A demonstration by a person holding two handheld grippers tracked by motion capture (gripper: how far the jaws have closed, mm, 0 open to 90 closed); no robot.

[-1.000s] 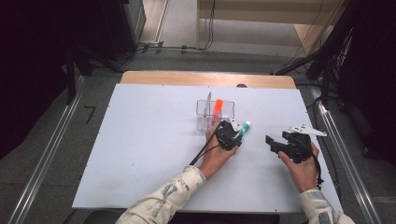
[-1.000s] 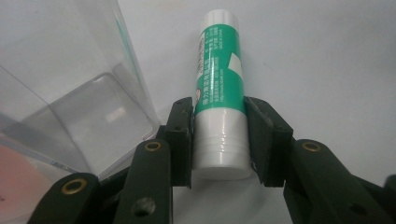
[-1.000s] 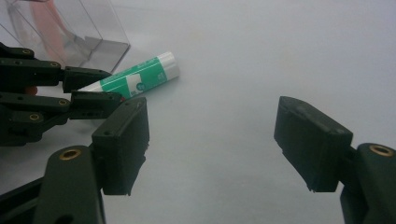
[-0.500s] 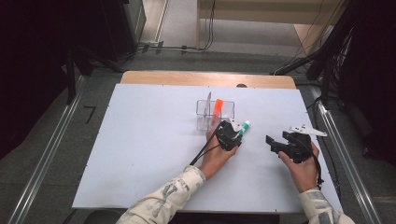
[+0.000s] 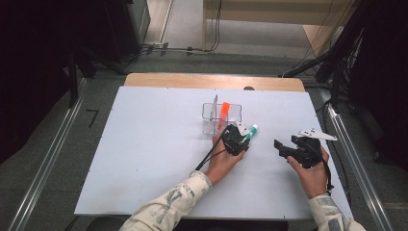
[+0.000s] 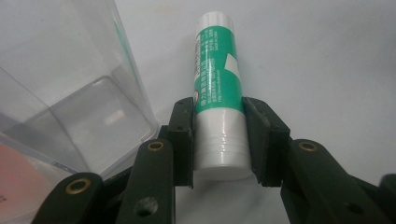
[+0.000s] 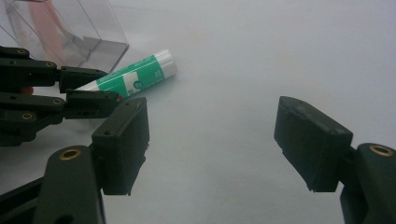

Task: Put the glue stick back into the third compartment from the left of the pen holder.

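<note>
A green and white glue stick [image 5: 252, 130] lies on the white table top [image 5: 144, 144] just right of a clear plastic box [image 5: 210, 115]. My left gripper [image 5: 244, 135] is shut on the stick's lower end; in the left gripper view both pads [image 6: 183, 135] press the sides of the glue stick [image 6: 217, 84]. My right gripper [image 5: 281, 147] rests farther right, open with nothing between its fingers. The right gripper view looks past its own spread jaws, midpoint [image 7: 212, 140], to the left gripper [image 7: 79, 88] and the glue stick [image 7: 135, 74].
An orange item [image 5: 225, 109] stands inside the clear box [image 6: 70, 93], seen pinkish through its wall [image 7: 84, 28]. A wooden strip [image 5: 211, 81] borders the table's far edge. Metal rails run along both sides, and cables lie on the floor beyond.
</note>
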